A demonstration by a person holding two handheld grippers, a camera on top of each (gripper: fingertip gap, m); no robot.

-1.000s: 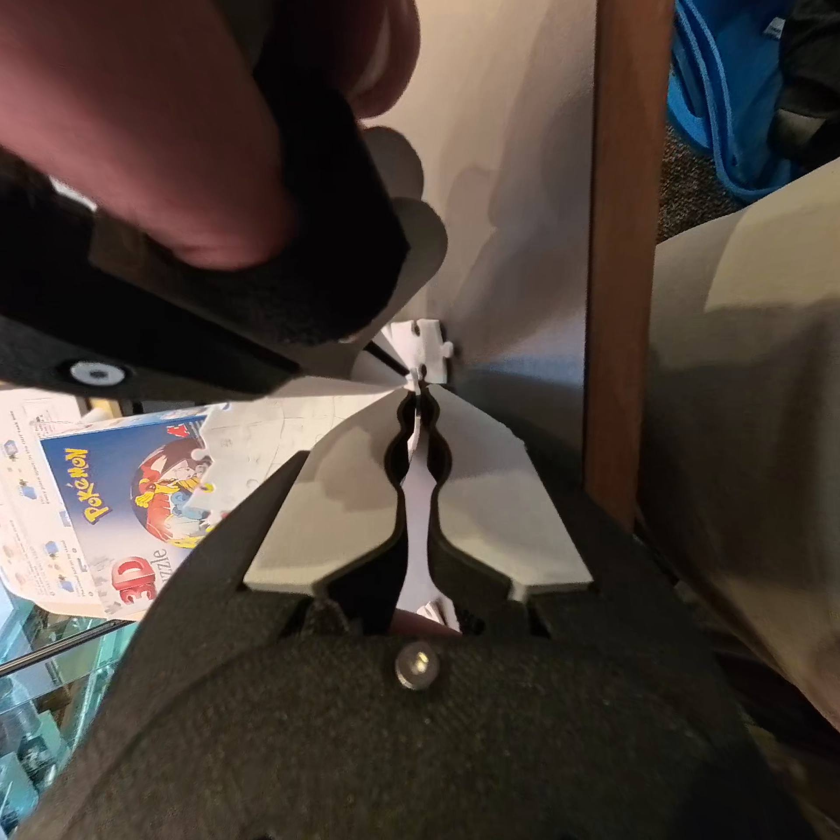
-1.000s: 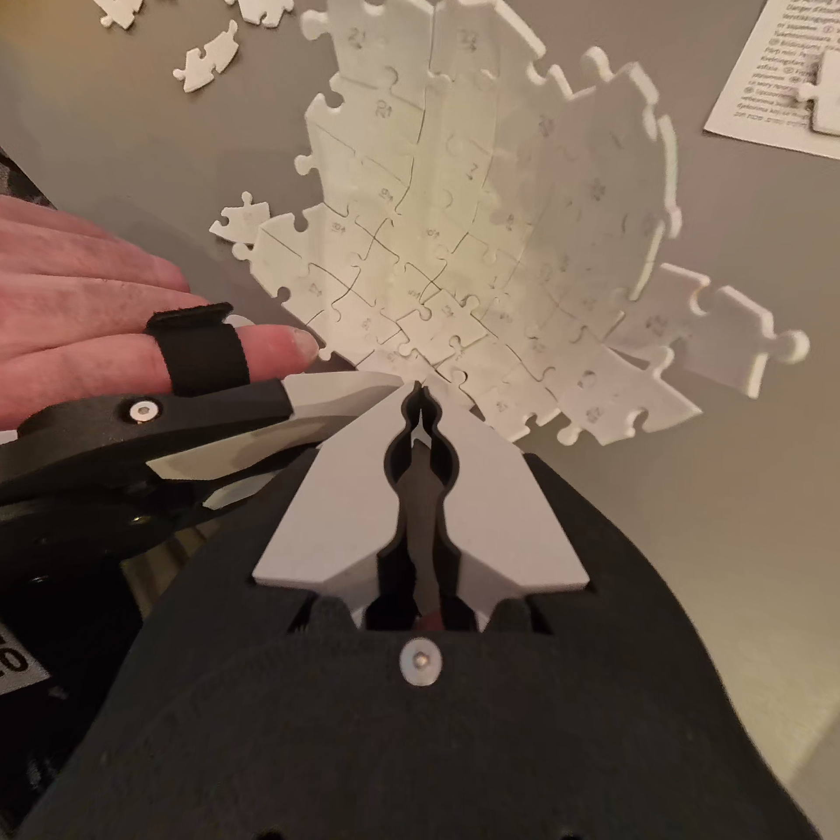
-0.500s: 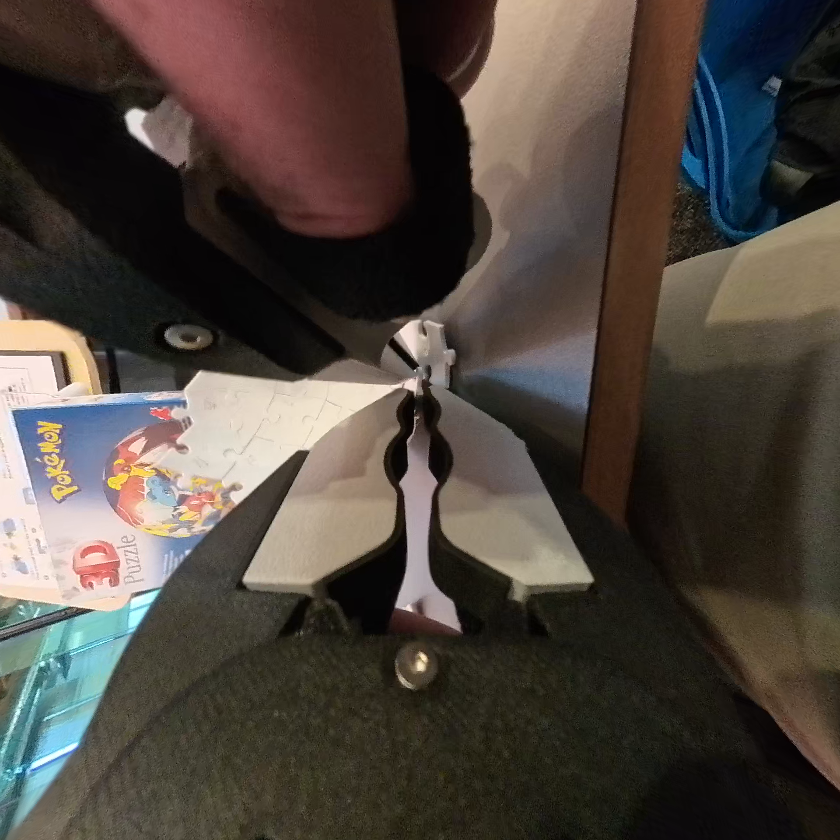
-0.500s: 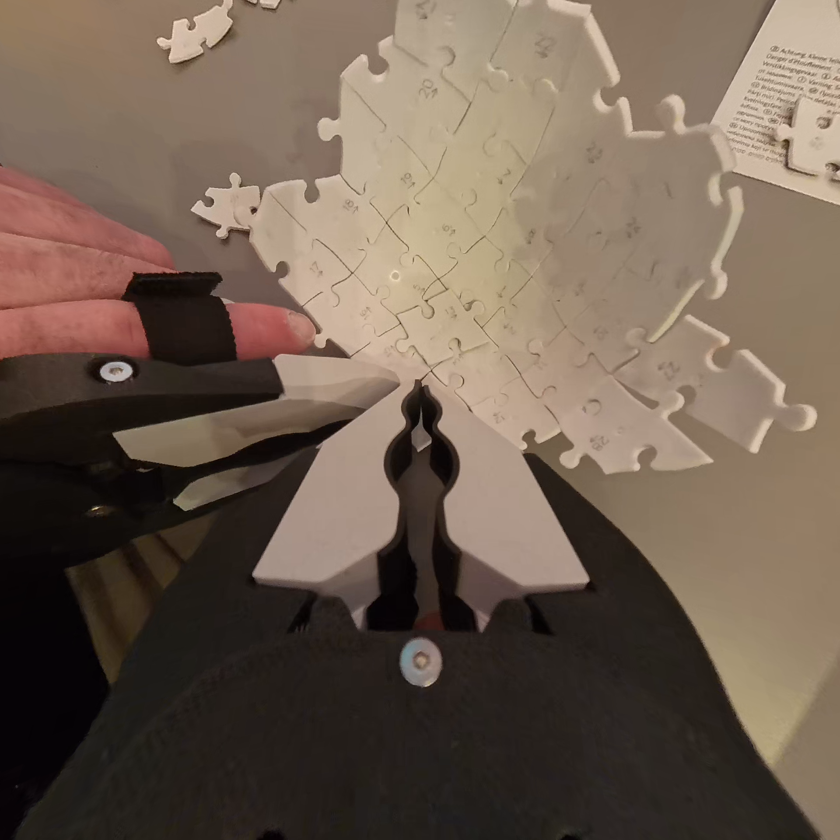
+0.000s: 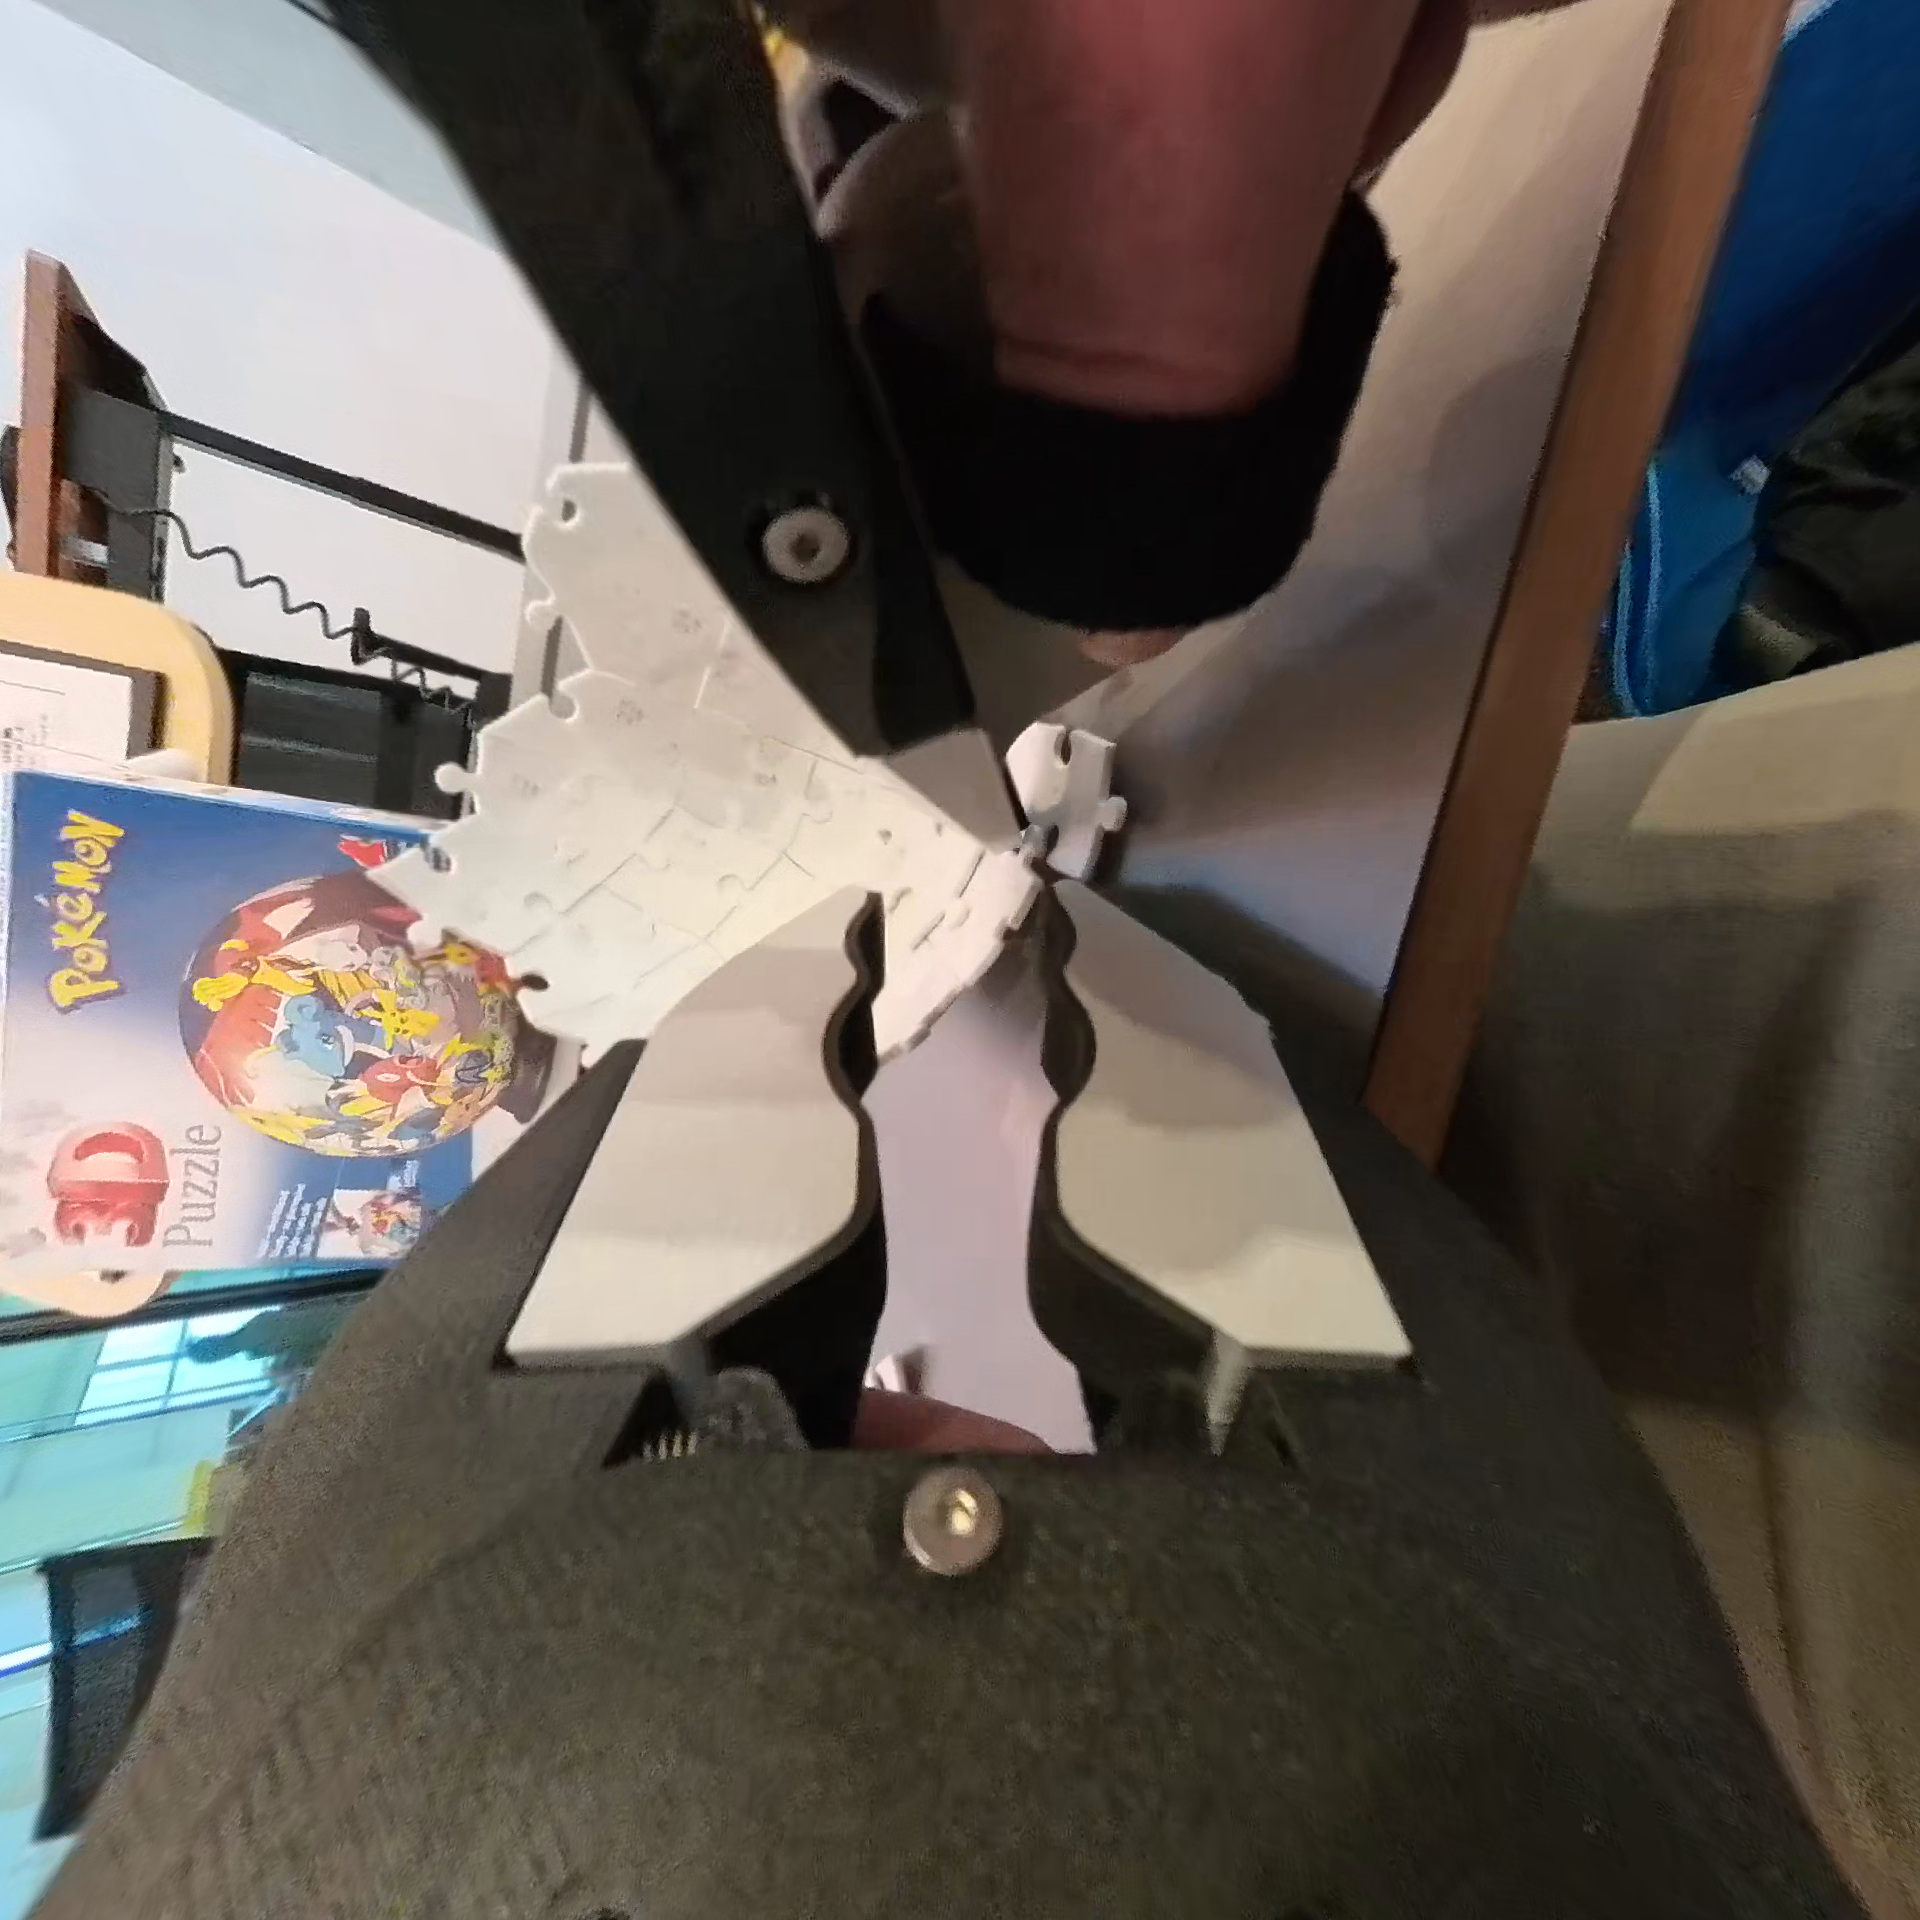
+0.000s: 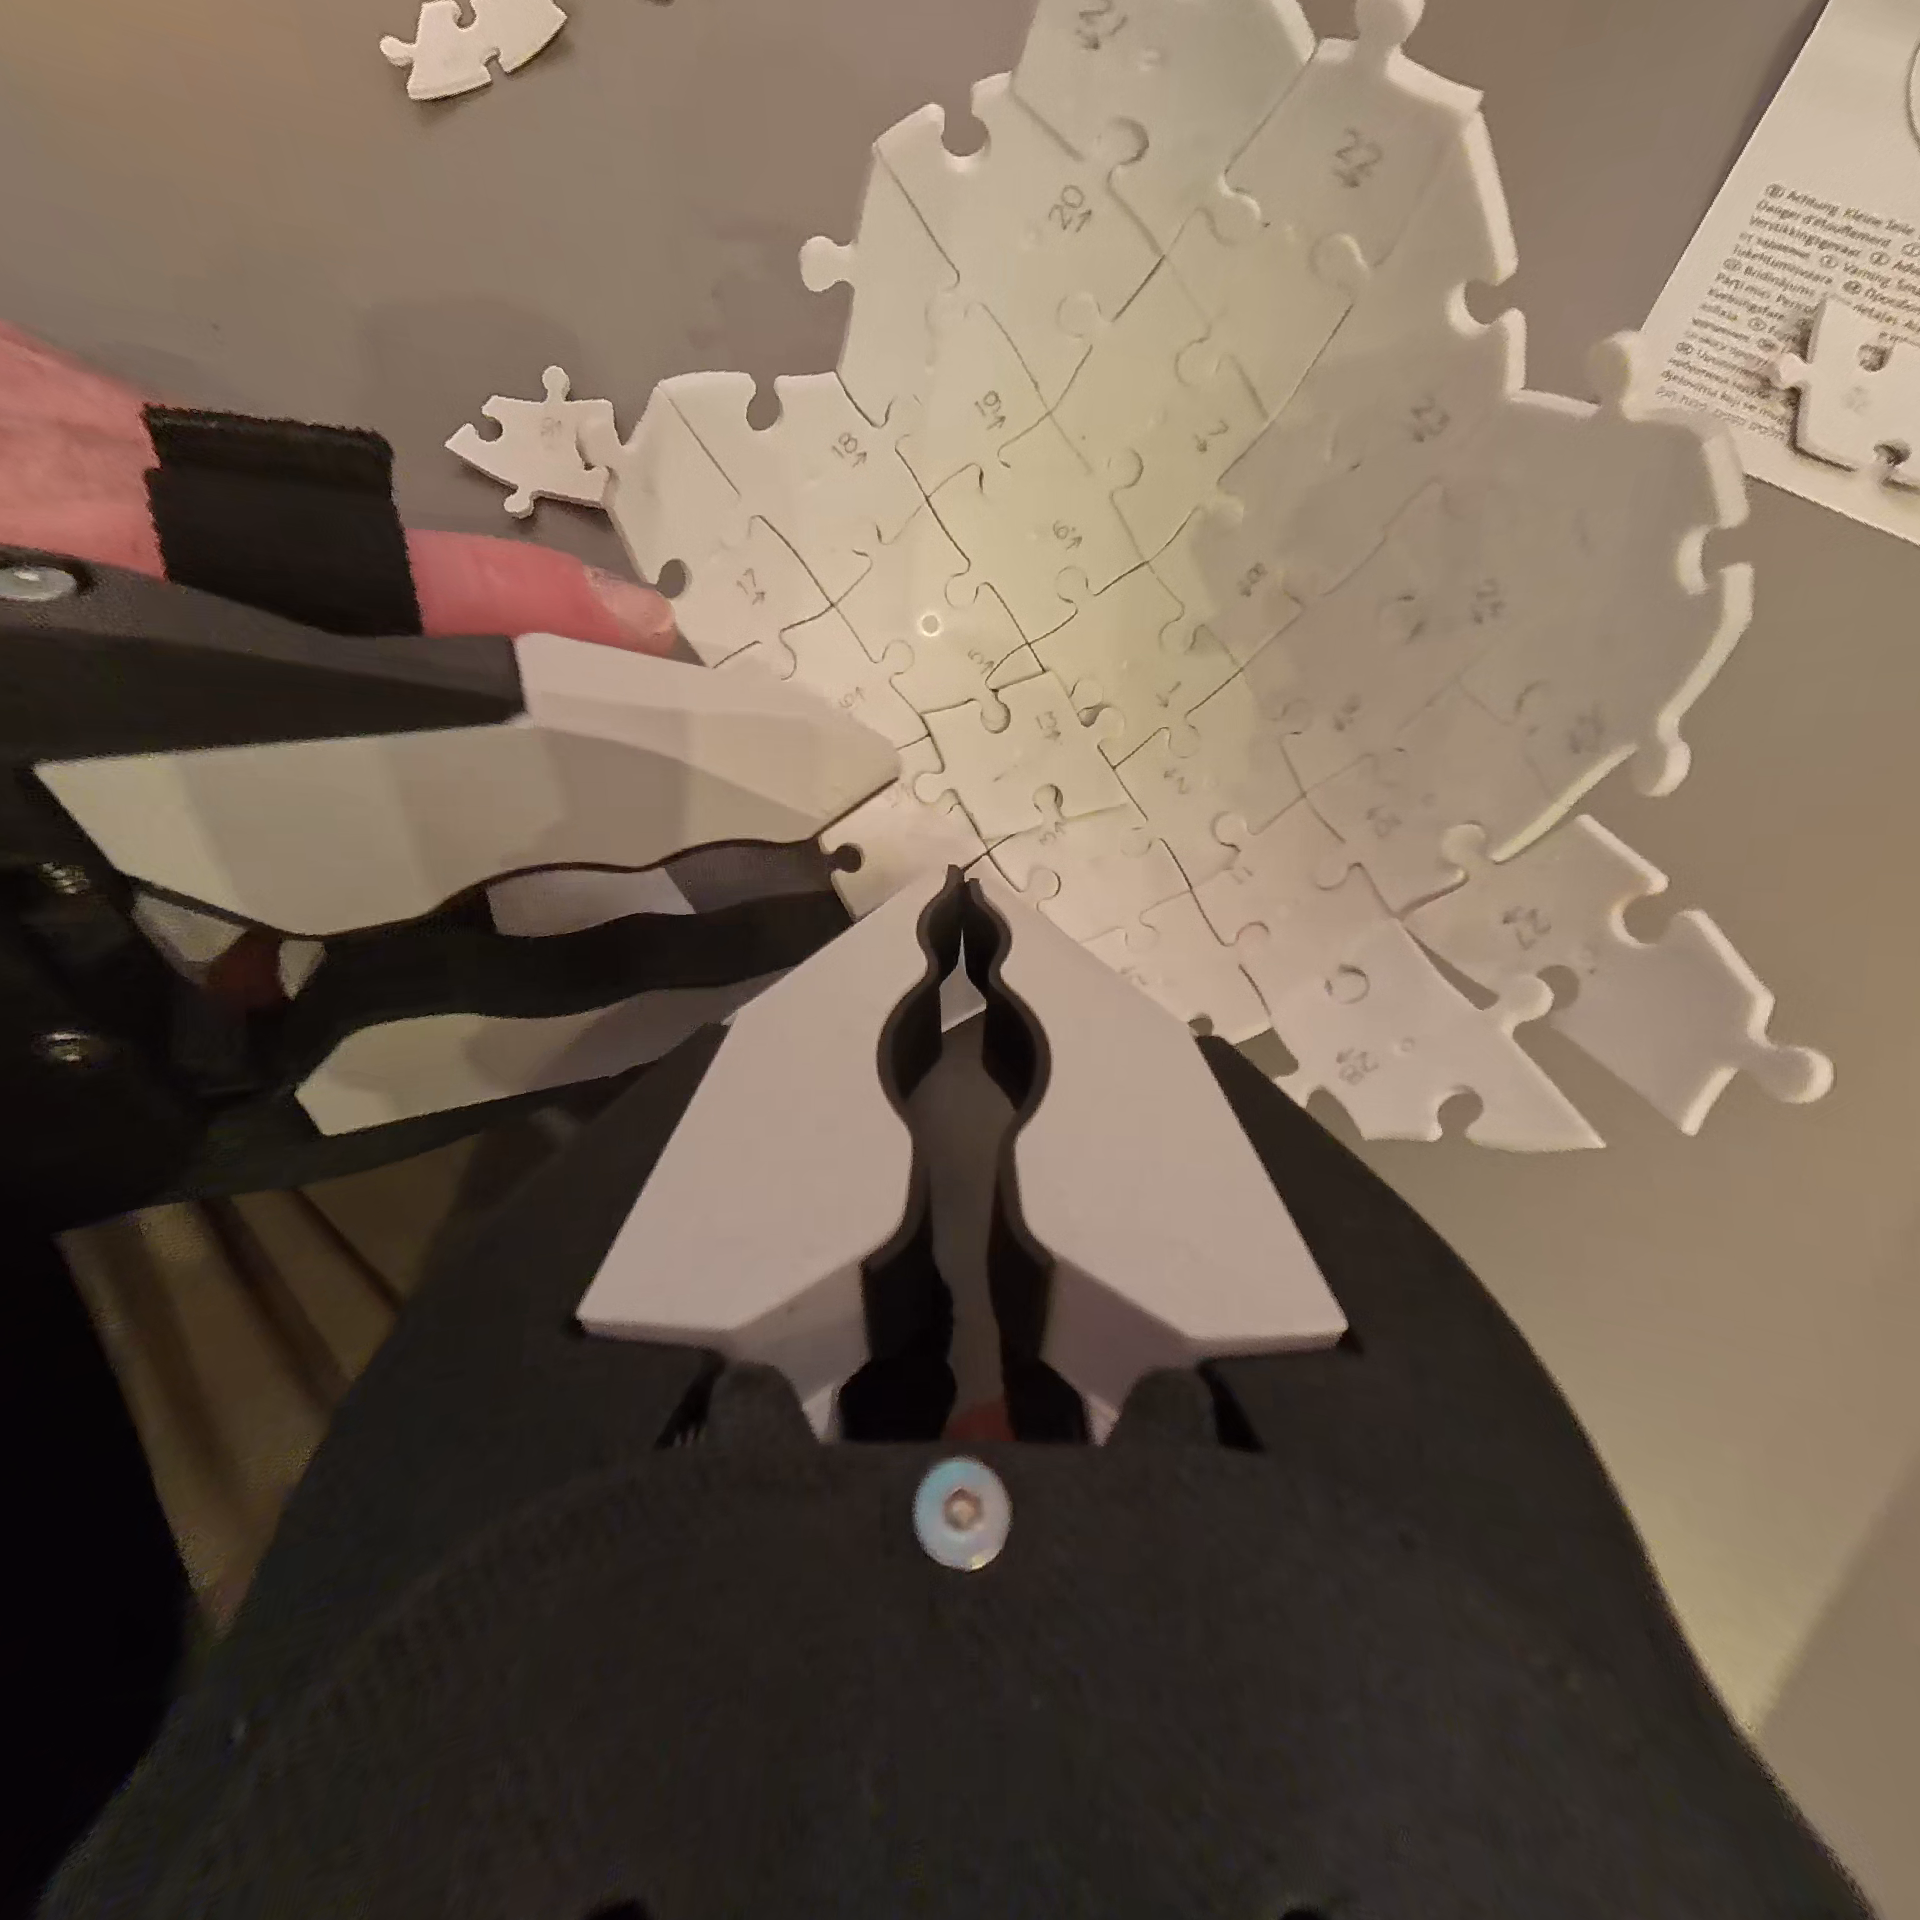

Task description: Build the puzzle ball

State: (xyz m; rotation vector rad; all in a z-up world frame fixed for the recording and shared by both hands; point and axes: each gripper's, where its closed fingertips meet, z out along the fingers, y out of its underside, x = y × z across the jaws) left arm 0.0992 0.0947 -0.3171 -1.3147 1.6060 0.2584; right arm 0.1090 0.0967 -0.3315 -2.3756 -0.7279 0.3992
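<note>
Right wrist view: the right gripper (image 6: 964,899) is pinching the lower rim of the partly built puzzle ball (image 6: 1195,582), its two pale fingers pressed together on a thin white edge of the shell. The shell is curving upward and away from the tips like a shallow bowl, its numbered inner face turned toward the camera, and it is being held clear of the grey tabletop (image 6: 260,208). The left gripper (image 6: 847,831) is reaching in from the left edge of this view, a person's hand (image 6: 540,592) strapped to it with a black band (image 6: 275,520); its fingers are standing apart, with a visible gap at the tips, just beside the shell's lower-left rim — contact cannot be confirmed. Loose puzzle pieces are lying on the tabletop: one (image 6: 535,447) touching or just beside the shell's left rim, one (image 6: 473,47) near the far-left edge, and one (image 6: 1849,405) resting on a printed leaflet (image 6: 1787,208) at the right edge. Left wrist view: the left gripper (image 5: 961,914) is showing its fingers spread, with the shell's edge (image 5: 707,852) sitting between and ahead of them. The right gripper's black body (image 5: 727,312) is crossing the upper part of this view, and a single projecting piece (image 5: 1070,800) is showing beside its tip. A blue puzzle box (image 5: 239,1029) is standing at the left — beyond the shell.
</note>
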